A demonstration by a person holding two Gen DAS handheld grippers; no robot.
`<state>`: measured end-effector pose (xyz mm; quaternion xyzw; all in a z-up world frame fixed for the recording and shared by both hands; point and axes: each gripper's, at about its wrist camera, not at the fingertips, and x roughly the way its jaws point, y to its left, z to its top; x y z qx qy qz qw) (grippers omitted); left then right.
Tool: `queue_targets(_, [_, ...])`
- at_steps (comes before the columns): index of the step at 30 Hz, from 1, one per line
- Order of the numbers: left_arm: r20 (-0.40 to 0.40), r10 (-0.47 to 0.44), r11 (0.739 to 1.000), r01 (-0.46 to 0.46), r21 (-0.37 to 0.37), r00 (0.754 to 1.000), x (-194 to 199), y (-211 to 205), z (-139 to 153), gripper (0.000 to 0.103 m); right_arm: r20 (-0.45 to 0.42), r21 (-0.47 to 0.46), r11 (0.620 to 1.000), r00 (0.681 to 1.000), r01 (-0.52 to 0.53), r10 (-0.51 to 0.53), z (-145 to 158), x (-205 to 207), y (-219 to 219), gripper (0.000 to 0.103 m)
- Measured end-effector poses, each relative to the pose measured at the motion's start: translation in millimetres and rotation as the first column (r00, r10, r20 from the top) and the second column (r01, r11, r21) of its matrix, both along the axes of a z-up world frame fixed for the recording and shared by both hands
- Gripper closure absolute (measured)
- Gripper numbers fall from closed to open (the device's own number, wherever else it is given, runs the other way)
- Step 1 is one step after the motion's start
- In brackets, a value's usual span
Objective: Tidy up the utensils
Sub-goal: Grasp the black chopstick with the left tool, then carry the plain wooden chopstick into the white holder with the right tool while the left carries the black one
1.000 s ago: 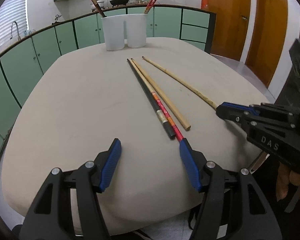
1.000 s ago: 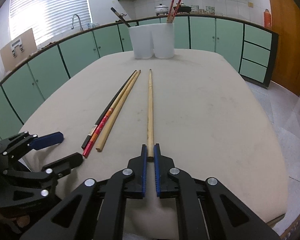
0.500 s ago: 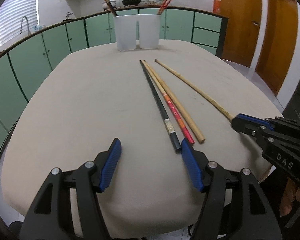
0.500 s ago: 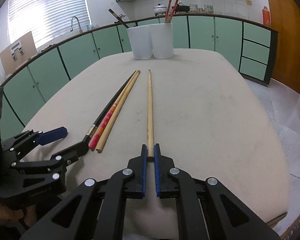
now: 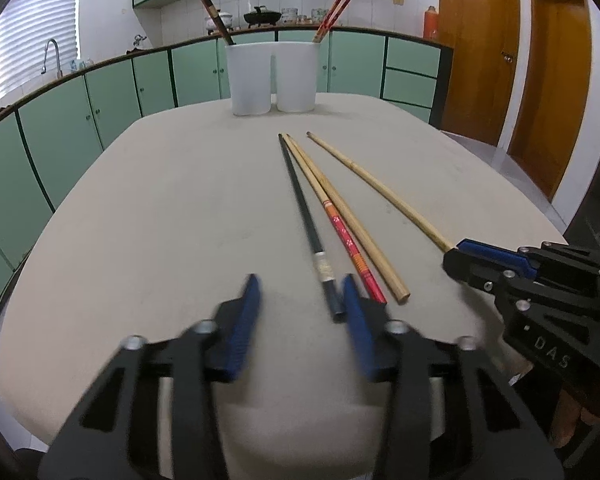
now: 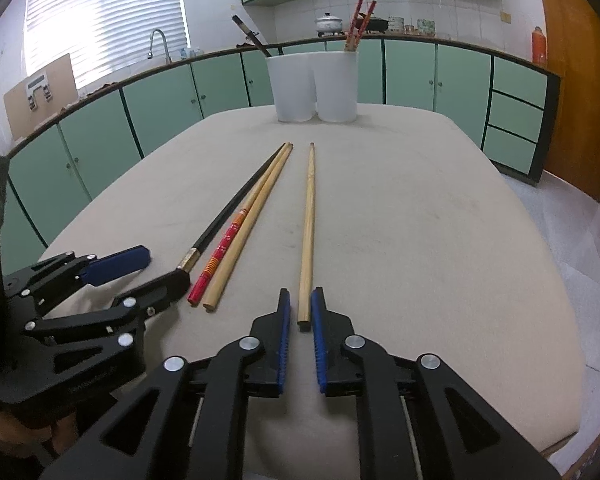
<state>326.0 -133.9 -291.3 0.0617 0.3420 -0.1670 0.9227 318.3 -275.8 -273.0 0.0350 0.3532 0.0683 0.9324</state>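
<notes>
Four chopsticks lie on the beige table [image 5: 160,220]: a black one [image 5: 304,216] [image 6: 228,216], a red-patterned one [image 5: 340,232] and a plain wooden one [image 5: 364,240] side by side, and a pale wooden one [image 5: 380,188] [image 6: 309,220] apart to the right. My left gripper [image 5: 300,300] [image 6: 166,266] is closing, with the black chopstick's near end inside, against the right finger; the left finger stands clear. My right gripper [image 6: 301,308] [image 5: 455,255] is opening, and the pale chopstick's end lies loose between its pads. A white two-cup holder [image 5: 272,80] [image 6: 316,88] stands at the far end.
The holder has a dark chopstick in its left cup and red ones in its right cup. Green cabinets and a counter ring the table; wooden doors [image 5: 556,80] are on the right. The near table edge runs just under both grippers.
The left gripper's jaws have narrowed around the black chopstick's near end. The right gripper's pads, shut on the pale chopstick before, have parted slightly from it.
</notes>
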Motion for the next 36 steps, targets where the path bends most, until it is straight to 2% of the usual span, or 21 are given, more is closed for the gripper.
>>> queue_targets(2, [0.008,0.0,1.0,0.0,-0.009,1.0,0,0,0,0.092,0.004,-0.016,1.0,1.0,0.001,-0.001,0,0,2,0.092])
queue_targets(3, [0.011,0.003,1.0,-0.003,-0.012,1.0,0,1,1,0.096,0.009,-0.031,1.0,1.0,0.002,-0.002,0,-2,4,0.092])
queue_targets(6, [0.019,0.036,0.999,-0.035,-0.026,0.999,-2,7,3,0.097,0.02,-0.045,0.999,1.0,0.01,-0.009,1,-6,8,0.096])
queue_targets(10, [0.012,0.052,0.998,-0.051,-0.033,0.999,-5,12,3,0.097,0.019,-0.042,0.999,1.0,0.01,-0.009,0,-6,9,0.094])
queue_targets(16, [0.019,0.028,0.999,-0.028,-0.024,0.999,-1,10,1,0.09,0.018,-0.046,0.999,1.0,0.007,-0.007,1,-5,10,0.093])
queue_targets(18, [0.017,0.018,0.999,-0.017,-0.033,1.0,0,11,0,0.092,0.015,-0.049,0.999,1.0,0.005,-0.004,1,-4,10,0.093])
queue_targets(19, [0.013,0.01,0.999,-0.01,-0.039,1.0,2,11,0,0.096,0.015,-0.051,0.999,1.0,0.005,-0.004,1,-3,10,0.094])
queue_targets(25, [-0.008,-0.008,0.996,0.007,-0.089,1.0,3,14,3,0.097,0.007,-0.035,0.999,1.0,0.005,-0.004,3,-3,9,0.096])
queue_targets(31, [-0.043,-0.001,0.995,-0.003,-0.105,0.999,-9,19,23,0.097,0.011,-0.006,1.0,1.0,0.007,-0.007,22,-16,7,0.096])
queue_targets(36, [-0.074,0.017,0.99,-0.027,-0.137,0.997,-27,39,58,0.097,0.01,0.009,1.0,1.0,-0.002,0.002,57,-37,2,0.096])
